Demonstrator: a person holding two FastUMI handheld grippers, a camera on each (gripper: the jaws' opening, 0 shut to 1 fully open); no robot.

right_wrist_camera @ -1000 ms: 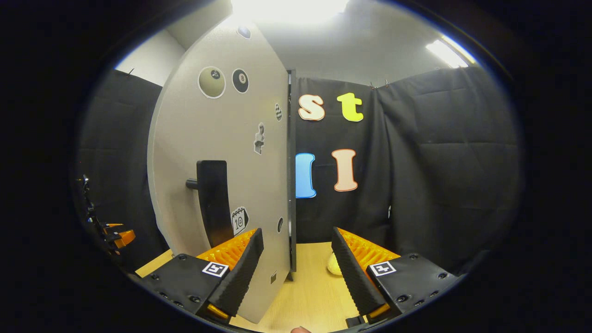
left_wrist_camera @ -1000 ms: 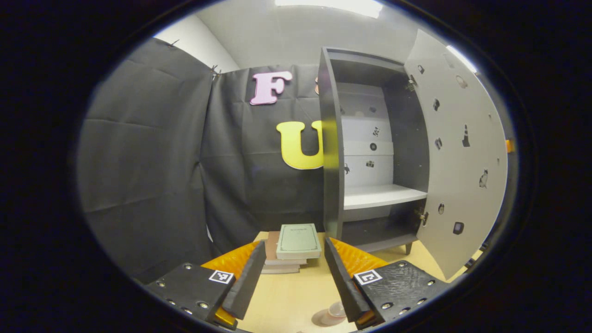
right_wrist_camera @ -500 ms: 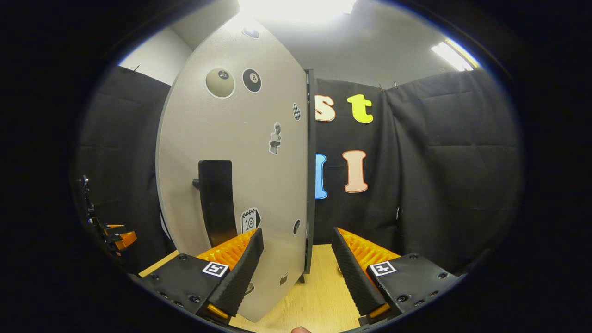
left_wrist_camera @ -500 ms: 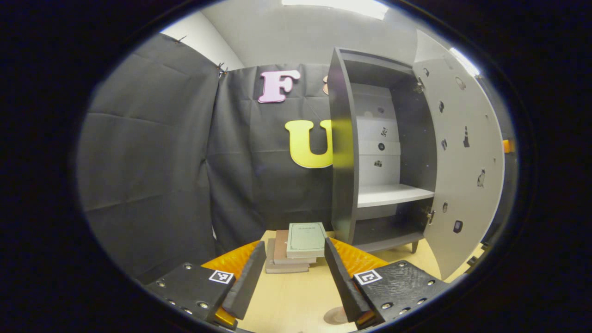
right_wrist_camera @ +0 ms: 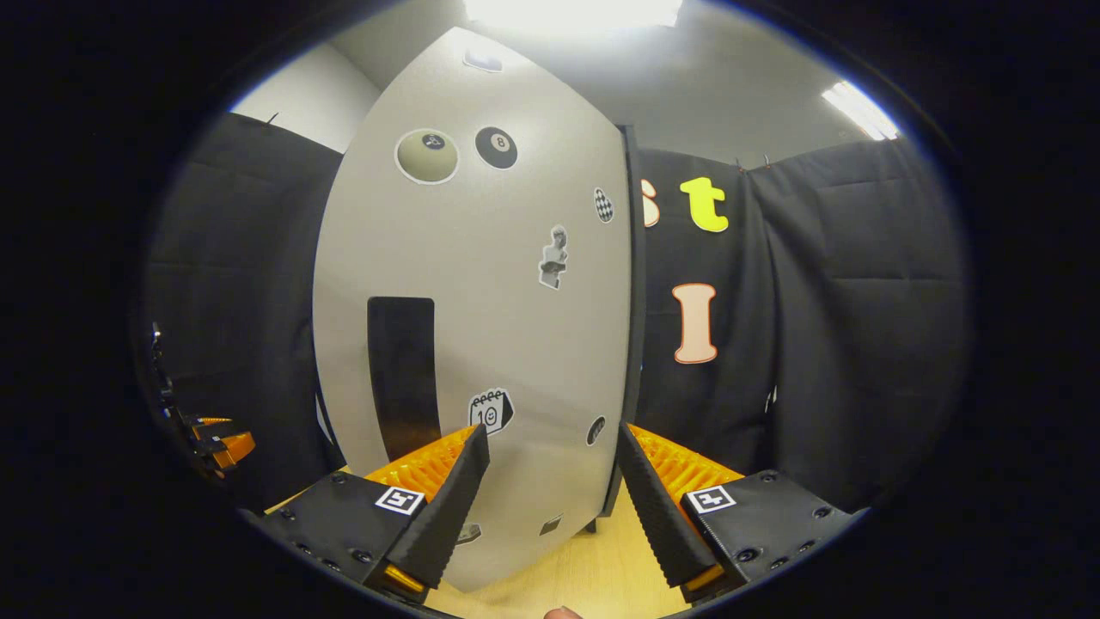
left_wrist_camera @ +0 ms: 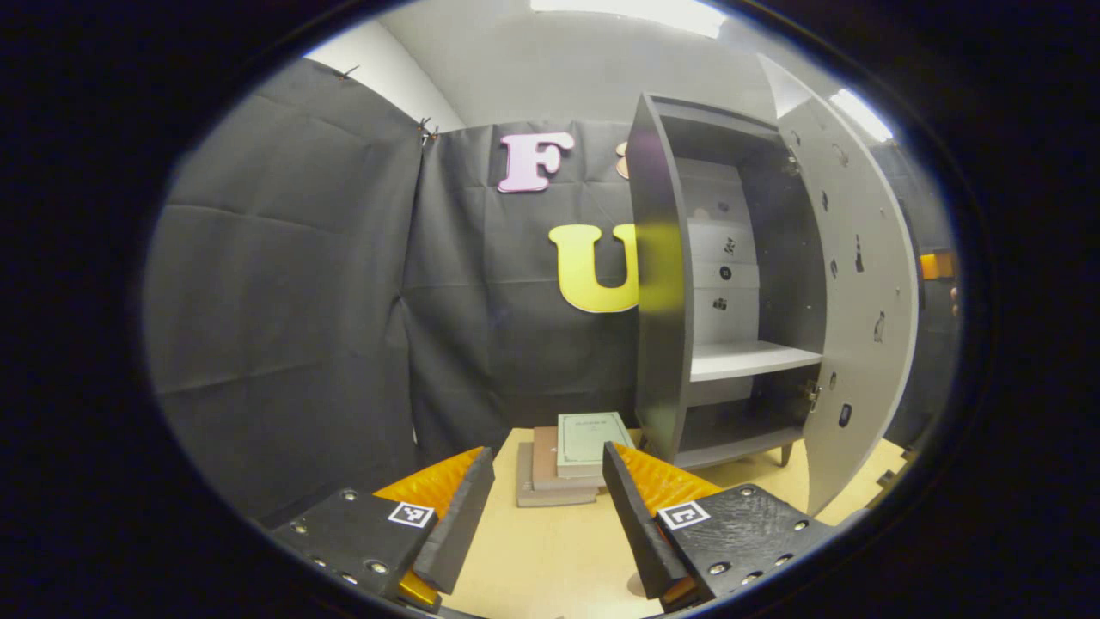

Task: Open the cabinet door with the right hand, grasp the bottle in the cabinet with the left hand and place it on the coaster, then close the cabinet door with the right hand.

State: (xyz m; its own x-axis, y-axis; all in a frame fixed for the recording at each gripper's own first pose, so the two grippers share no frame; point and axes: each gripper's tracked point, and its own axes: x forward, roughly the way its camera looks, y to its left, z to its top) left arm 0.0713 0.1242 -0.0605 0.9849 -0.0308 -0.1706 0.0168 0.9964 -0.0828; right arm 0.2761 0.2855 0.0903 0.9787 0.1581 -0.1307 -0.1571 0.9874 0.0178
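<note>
The cabinet [left_wrist_camera: 657,284] has dark panels with a smooth, faintly glossy finish that catches a yellow reflection on its side, and a pale matt shelf [left_wrist_camera: 743,359] inside. Its door [right_wrist_camera: 481,309] is a smooth, matt light grey board carrying flat paper-like stickers and a matt black handle [right_wrist_camera: 402,374]. The table [left_wrist_camera: 550,554] looks like light wood, smooth and dull. The stacked books [left_wrist_camera: 563,456] have matt paper covers. The booth wall [left_wrist_camera: 284,301] is black creased cloth.
</note>
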